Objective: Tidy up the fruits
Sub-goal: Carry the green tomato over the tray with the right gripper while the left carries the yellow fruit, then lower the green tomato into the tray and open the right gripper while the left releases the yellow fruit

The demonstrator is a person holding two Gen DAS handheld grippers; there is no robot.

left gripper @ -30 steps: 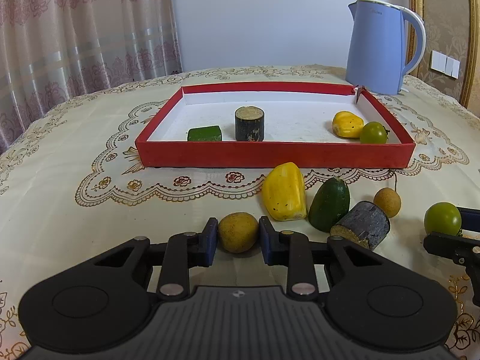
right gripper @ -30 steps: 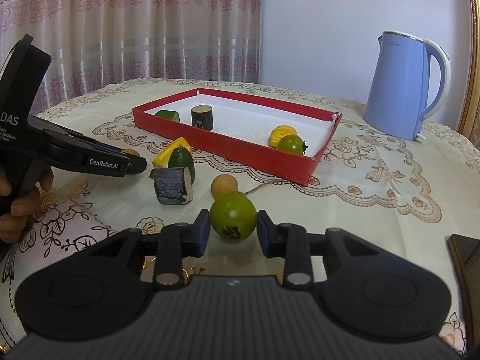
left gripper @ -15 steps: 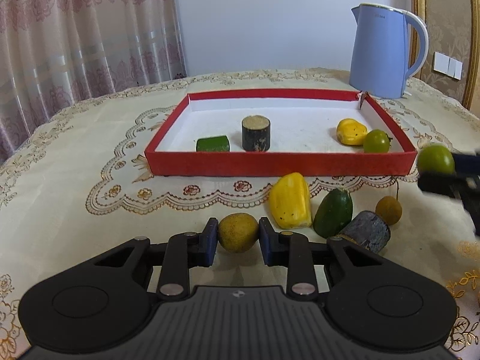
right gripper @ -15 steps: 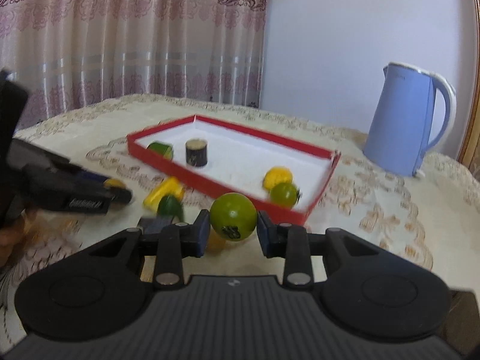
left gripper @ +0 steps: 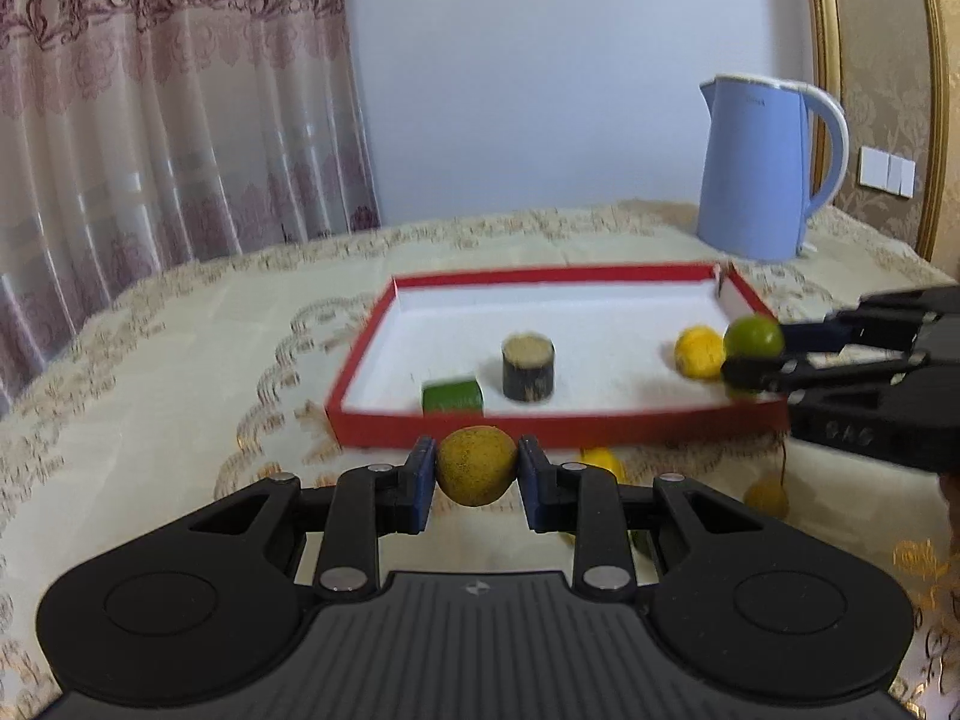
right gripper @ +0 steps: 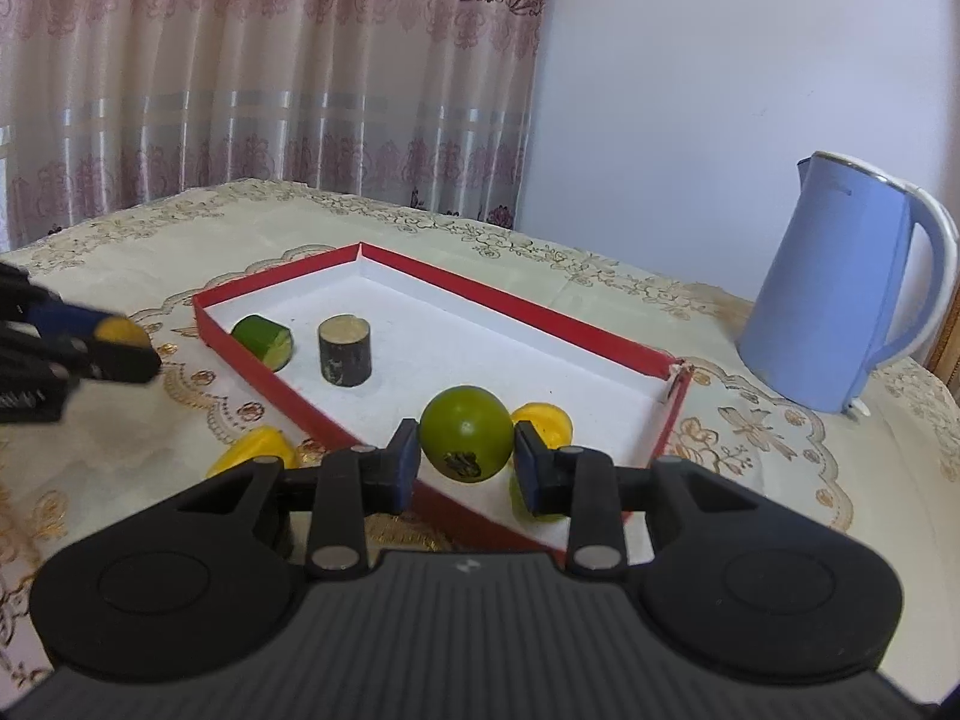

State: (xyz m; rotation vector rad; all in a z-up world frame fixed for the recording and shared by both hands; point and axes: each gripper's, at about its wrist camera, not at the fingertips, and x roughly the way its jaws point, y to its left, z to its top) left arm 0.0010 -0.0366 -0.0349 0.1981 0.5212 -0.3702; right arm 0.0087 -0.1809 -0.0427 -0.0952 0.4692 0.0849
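Lace-clothed bench (left gripper: 180, 360) carries a red tray (right gripper: 540, 312) (blue kettle (right gripper: 840, 288) behind). Left gripper (left gripper: 477, 474) fingers clamp a brownish-yellow fruit (left gripper: 476, 465) before the tray; right gripper (right gripper: 465, 450) fingers clamp a green fruit (right gripper: 465, 441) over its near corner.

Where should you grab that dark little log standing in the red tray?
Grip the log around its round bark sides, near the middle, coming down from above. It stands upright on a flat end, with open tray floor all round; the green piece lies apart on its left. The red tray wall would likely block a low sideways approach.
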